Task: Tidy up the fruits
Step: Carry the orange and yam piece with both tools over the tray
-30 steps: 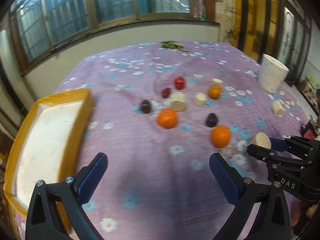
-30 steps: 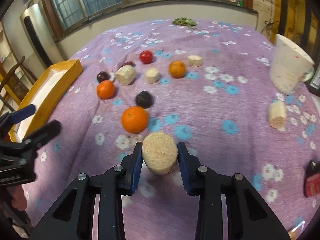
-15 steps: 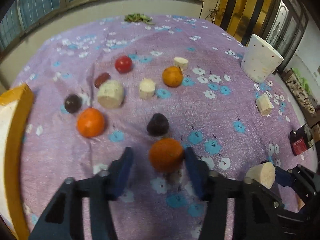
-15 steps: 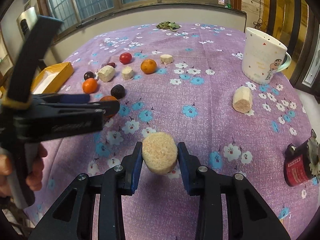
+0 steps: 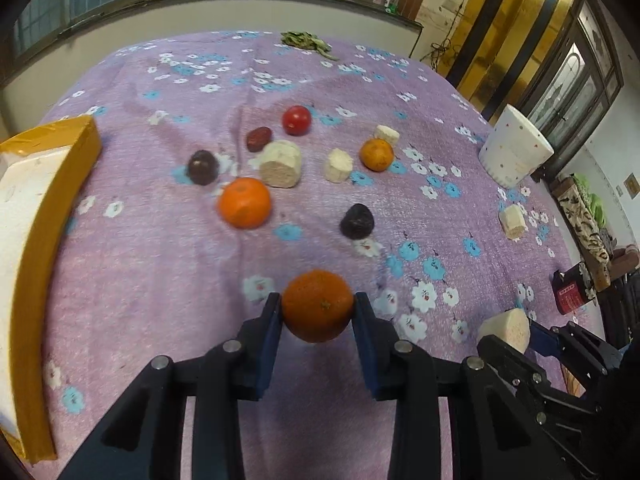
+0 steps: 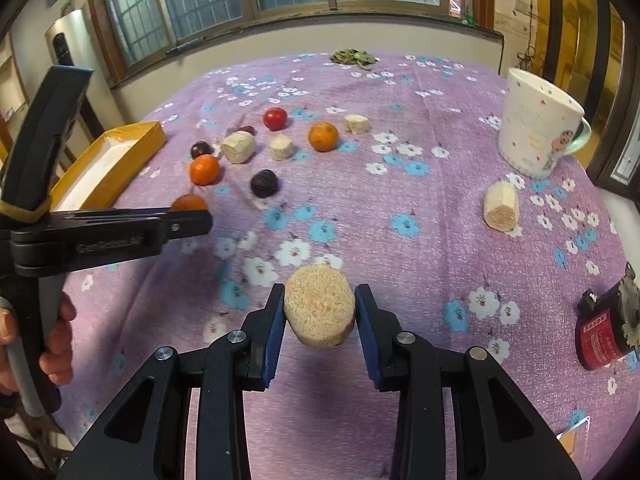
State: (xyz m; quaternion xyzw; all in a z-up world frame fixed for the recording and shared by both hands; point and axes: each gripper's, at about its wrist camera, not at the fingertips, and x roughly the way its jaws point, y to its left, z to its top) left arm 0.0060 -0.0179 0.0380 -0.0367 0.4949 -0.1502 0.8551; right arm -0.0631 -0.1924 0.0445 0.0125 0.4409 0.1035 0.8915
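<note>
A: Left tongs (image 5: pixel 318 312)? Status.

B: Clamped on an orange (image 5: pixel 318 306). Both blue pads touch its sides, and the jaws have just been closing onto it. It sits near the front middle of the table (image 5: pixel 160 264), which has a purple flowered cloth. Can't tell whether it's lifted off the cloth.

A: Right tongs (image 6: pixel 319 314)?

B: Gripping a pale fibrous round chunk (image 6: pixel 319 306), flat cut face toward the camera, held above the cloth. From the left wrist view the same chunk shows at lower right, near the left tongs.

A: Rest of the fruit?

B: All loose on the cloth, farther back. A second orange (image 5: pixel 244 202) left of centre, a third orange (image 5: pixel 376 154) farther right. Red tomato (image 5: pixel 296 120) at the back, a dark red date-like fruit (image 5: pixel 259 139) just beside it. Two dark plum-like fruits: one (image 5: pixel 203 167) left of the second orange, one (image 5: pixel 357 221) between the gripped orange and the back group.

A: Pale chunks?

B: Big one (image 5: pixel 281 164) just behind the second orange, a smaller one (image 5: pixel 338 165) to its right, a small one (image 5: pixel 387 135) behind the third orange, one more (image 5: pixel 512 221) well apart at right, near the white mug (image 5: pixel 514 152).

A: Container?

B: Yellow-edged tray (image 5: pixel 60 184) with white inside, far left edge of the table, nothing visible in it.

A: Anything else?

B: Red can-like item (image 6: pixel 600 334) at right edge. Green leaves (image 5: pixel 306 42) at the far edge. A hand (image 6: pixel 56 344) on the left tool's handle in the right wrist view.
</note>
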